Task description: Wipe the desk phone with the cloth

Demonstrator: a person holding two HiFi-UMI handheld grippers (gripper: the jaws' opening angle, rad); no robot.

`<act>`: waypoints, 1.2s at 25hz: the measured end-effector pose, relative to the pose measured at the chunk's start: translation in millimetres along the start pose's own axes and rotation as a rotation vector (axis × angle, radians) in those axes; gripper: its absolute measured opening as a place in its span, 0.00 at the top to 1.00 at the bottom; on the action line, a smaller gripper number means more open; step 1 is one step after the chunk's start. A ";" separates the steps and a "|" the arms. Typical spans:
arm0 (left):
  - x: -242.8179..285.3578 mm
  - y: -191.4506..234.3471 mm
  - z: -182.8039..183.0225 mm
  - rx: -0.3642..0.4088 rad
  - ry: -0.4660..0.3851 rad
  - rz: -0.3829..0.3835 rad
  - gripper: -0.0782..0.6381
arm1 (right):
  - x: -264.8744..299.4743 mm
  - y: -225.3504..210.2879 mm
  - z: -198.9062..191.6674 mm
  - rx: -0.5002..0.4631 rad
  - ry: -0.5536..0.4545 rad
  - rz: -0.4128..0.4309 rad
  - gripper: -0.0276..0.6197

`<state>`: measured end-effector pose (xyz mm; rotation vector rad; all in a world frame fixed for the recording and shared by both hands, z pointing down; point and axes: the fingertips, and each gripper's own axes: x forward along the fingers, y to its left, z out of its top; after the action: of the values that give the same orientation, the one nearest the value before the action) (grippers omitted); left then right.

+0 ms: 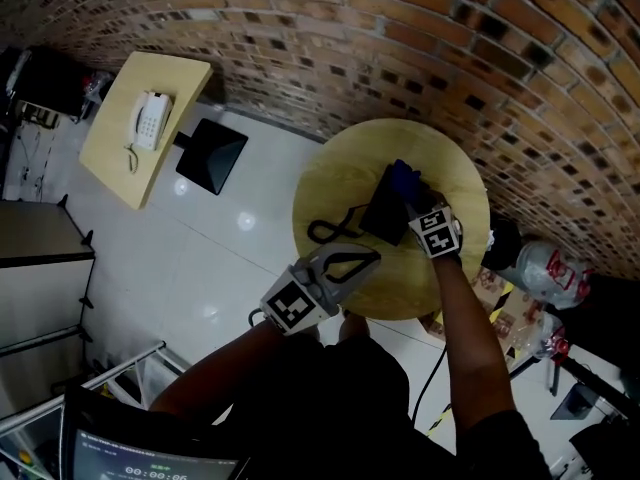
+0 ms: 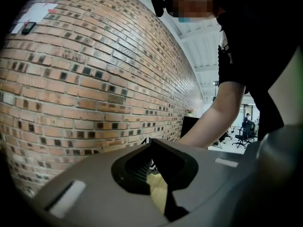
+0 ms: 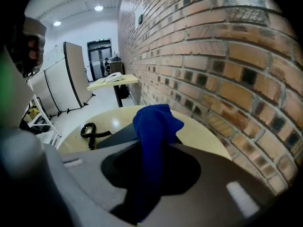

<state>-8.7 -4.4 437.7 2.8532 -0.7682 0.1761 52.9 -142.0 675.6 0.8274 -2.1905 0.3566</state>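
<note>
Head view is showing the wiping step under way: the left gripper is hovering at the table's near edge, jaws closed on nothing. The phone is lying mid-table, and the right gripper is pinching the blue cloth over the phone's far end. Next it is likely needing a sweep along the phone's top

Grey left gripper, right gripper — square-marker cubes, black short sleeves
</note>
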 end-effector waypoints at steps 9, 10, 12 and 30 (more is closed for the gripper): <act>-22.4 10.9 -4.7 -0.032 -0.008 0.012 0.89 | 4.2 64.7 -37.9 -0.017 0.060 0.078 0.82; -21.8 10.2 -3.9 -0.028 -0.011 0.005 0.89 | 4.2 73.6 -43.8 -0.015 0.069 0.090 0.82; -21.2 8.7 -3.4 -0.021 -0.012 -0.008 0.89 | 4.5 91.9 -55.2 -0.012 0.087 0.116 0.82; -48.2 18.5 -10.7 -0.028 -0.005 0.034 0.89 | 15.5 17.4 35.7 -0.093 -0.048 -0.013 0.82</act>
<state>-60.3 5.4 443.0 2.8166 -0.8139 0.1610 13.8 -153.1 662.9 0.8066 -2.2273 0.2284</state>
